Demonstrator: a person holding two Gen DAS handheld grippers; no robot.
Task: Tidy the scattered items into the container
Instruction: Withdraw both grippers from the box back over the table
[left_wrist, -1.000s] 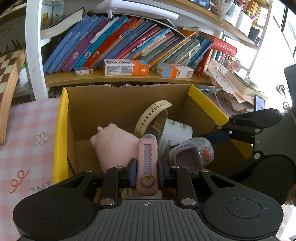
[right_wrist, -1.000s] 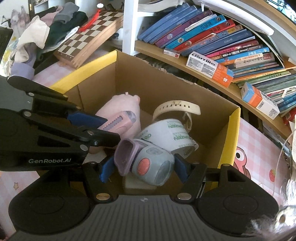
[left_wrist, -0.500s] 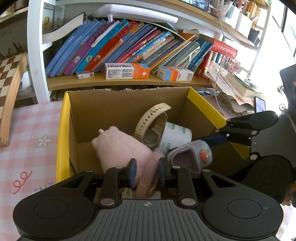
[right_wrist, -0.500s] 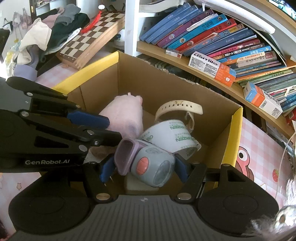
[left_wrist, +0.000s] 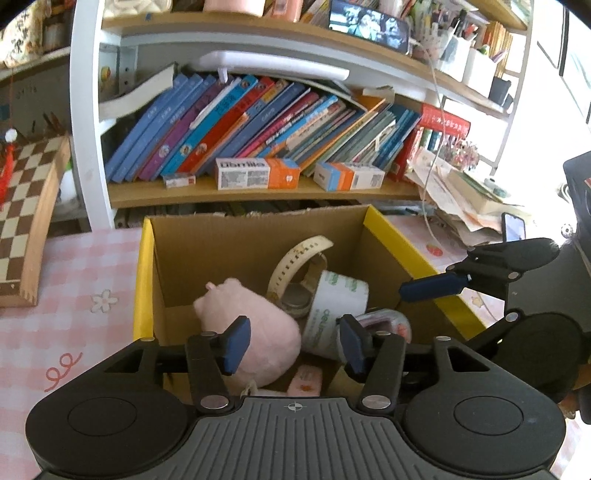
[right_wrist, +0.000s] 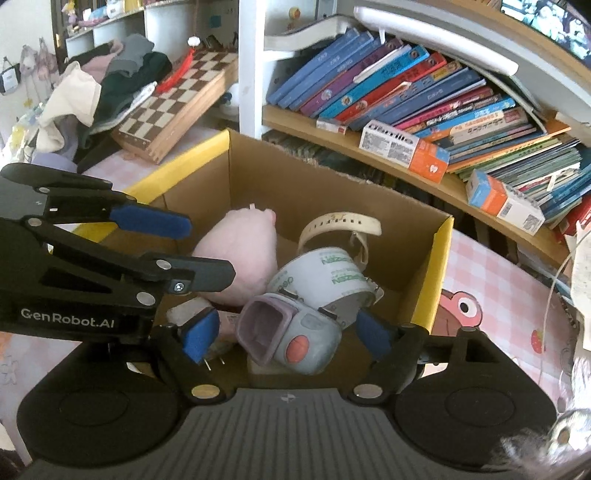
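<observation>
two sets of fingers: both hover over the cardboard box (left_wrist: 258, 236), spread wide.
left fingers (left_wrist: 293, 345): a second ago clamped on a pink cutter; now parted and empty, so it dropped in.
pink cutter (left_wrist: 306, 380): lies on the box floor below my left fingers, beside the pink plush (left_wrist: 255, 321).
tape roll (right_wrist: 325, 275): in the box, the cream watch strap (right_wrist: 341, 221) behind it.
grey gadget (right_wrist: 295, 336): was pinched by my right fingers; now sits free on the pile.
right fingers (right_wrist: 286, 341): parted, touching nothing.
task: both carried items now lie in the box; i cannot tell whether any remain on the bench.
</observation>
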